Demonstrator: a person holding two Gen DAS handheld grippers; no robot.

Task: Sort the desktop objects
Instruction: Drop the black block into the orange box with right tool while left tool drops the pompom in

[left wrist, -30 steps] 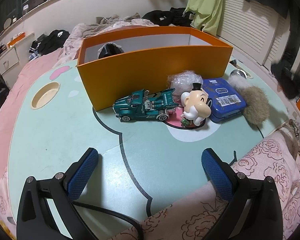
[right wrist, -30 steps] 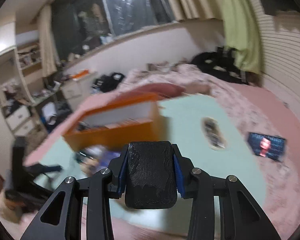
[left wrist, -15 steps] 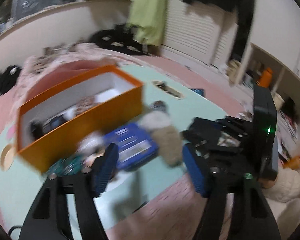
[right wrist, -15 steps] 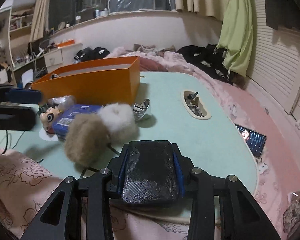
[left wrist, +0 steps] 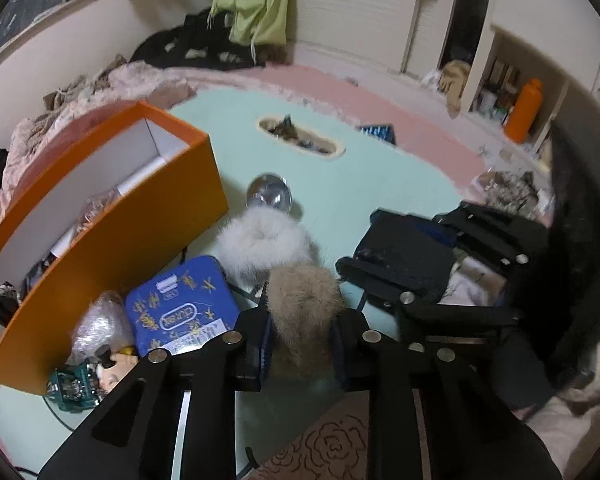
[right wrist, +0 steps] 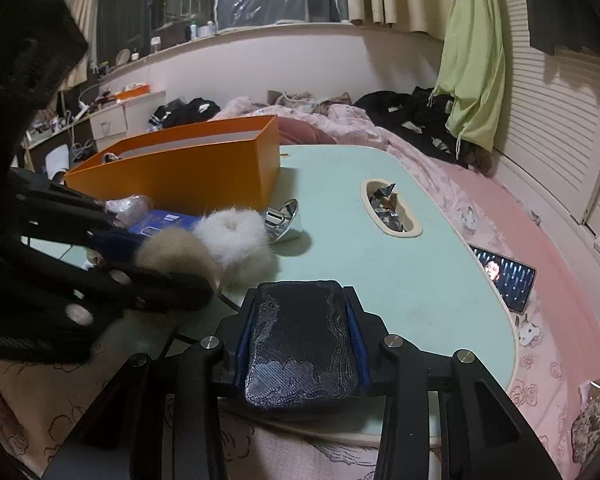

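Observation:
My left gripper (left wrist: 302, 340) is shut on the tan fluffy pom (left wrist: 304, 304), which also shows in the right wrist view (right wrist: 172, 254). A white fluffy pom (left wrist: 262, 242) lies just beyond it. My right gripper (right wrist: 302, 344) is shut on a black textured block (right wrist: 300, 348) above the table's near edge; it shows in the left wrist view (left wrist: 404, 260) to the right of the tan pom. The orange box (left wrist: 112, 224) stands at the left with several items inside.
A blue tin (left wrist: 182, 304), a plastic-wrapped item (left wrist: 98, 320), a figurine head (left wrist: 114, 372) and a teal toy car (left wrist: 74, 388) lie by the box. A shiny metal piece (left wrist: 270, 196) sits behind the white pom. The mint table (right wrist: 380, 264) has a recessed tray (right wrist: 388, 208). A phone (right wrist: 504, 272) lies at its right edge.
My left gripper swung right from the toy car area and closed on the tan pom. My right gripper kept its hold on the black block and came in beside the poms.

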